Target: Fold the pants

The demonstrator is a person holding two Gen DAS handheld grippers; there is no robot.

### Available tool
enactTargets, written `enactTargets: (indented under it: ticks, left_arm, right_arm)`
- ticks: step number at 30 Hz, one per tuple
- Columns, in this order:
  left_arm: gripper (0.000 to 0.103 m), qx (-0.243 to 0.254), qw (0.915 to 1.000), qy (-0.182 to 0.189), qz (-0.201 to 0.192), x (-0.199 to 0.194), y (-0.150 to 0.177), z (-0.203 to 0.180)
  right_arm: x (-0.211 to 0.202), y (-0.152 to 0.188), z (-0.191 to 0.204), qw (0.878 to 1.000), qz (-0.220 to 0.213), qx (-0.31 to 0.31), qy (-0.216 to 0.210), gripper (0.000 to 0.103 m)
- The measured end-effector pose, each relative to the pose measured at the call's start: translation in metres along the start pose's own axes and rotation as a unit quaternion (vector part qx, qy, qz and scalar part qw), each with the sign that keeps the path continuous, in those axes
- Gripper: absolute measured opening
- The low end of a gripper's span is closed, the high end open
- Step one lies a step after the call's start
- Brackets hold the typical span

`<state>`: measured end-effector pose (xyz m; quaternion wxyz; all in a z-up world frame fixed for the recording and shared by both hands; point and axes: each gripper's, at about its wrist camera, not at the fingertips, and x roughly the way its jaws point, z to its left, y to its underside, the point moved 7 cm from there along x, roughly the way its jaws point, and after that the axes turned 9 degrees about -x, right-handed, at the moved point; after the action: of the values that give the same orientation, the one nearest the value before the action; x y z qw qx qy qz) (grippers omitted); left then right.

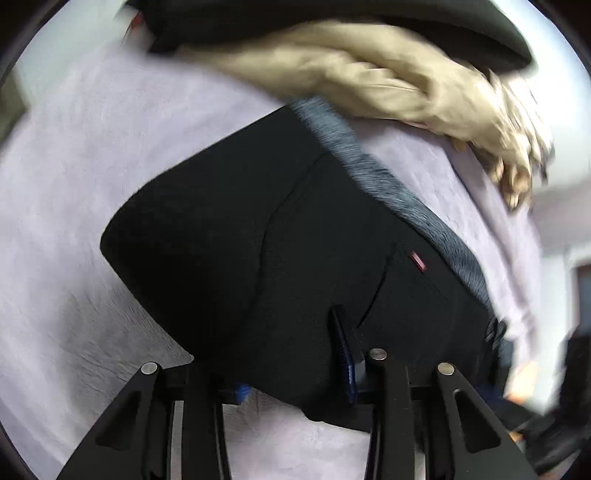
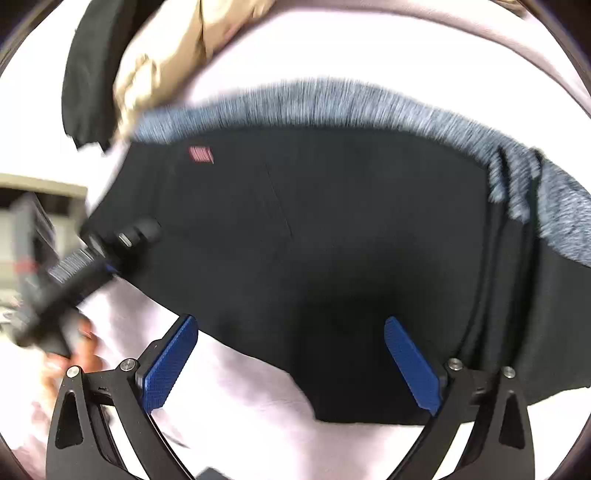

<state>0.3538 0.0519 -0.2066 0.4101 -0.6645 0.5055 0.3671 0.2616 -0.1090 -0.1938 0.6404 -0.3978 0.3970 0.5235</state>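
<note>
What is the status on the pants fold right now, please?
Left gripper shut on black pants edge. Right gripper open above pants, holding nothing. Beige garment and dark garment piled beyond the waistband, not in the way.

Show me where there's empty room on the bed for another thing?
Bare lilac cover lies left of the black pants, and below their lower edge. It's crowded at the far side, where beige clothing and a dark garment pile up.
</note>
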Motion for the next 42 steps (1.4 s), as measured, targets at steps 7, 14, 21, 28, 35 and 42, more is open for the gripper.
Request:
enactTargets:
  ticks: [7,14,21,28,35,42]
  left_arm:
    - [0.037,0.269,0.938,-0.18,-0.122,-0.01,0.033,-0.052]
    - [0.037,0.307,0.9215,-0.194,-0.137,-0.013,0.038,-0.054]
    - [0.037,0.312,0.9183,-0.205,-0.132,-0.022,0.042,-0.055]
    - [0.037,0.353,0.901,-0.196,-0.159,-0.057,0.051,-0.109]
    - [0.038,0.415,0.8728,-0.16,-0.2,-0.102,0.09,-0.2]
    - [0.038,0.513,0.8298,-0.098,-0.196,-0.107,0.172,-0.309]
  right_arm:
    - [-0.027,-0.091,0.066,0.996,0.027,-0.053,-0.065,0.102]
    - [0.034,-0.132,0.174,0.968,0.156,-0.188,-0.065,0.101]
    - [0.08,-0.107,0.183,0.946,0.254,-0.199,-0.034,0.036]
    - [0.019,-0.113,0.155,0.965,0.17,-0.157,-0.121,0.021]
    - [-0.095,-0.084,0.067,0.964,0.032,-0.059,-0.256,0.021]
    - [-0.187,-0.022,-0.057,0.951,-0.098,0.013,-0.293,0.021]
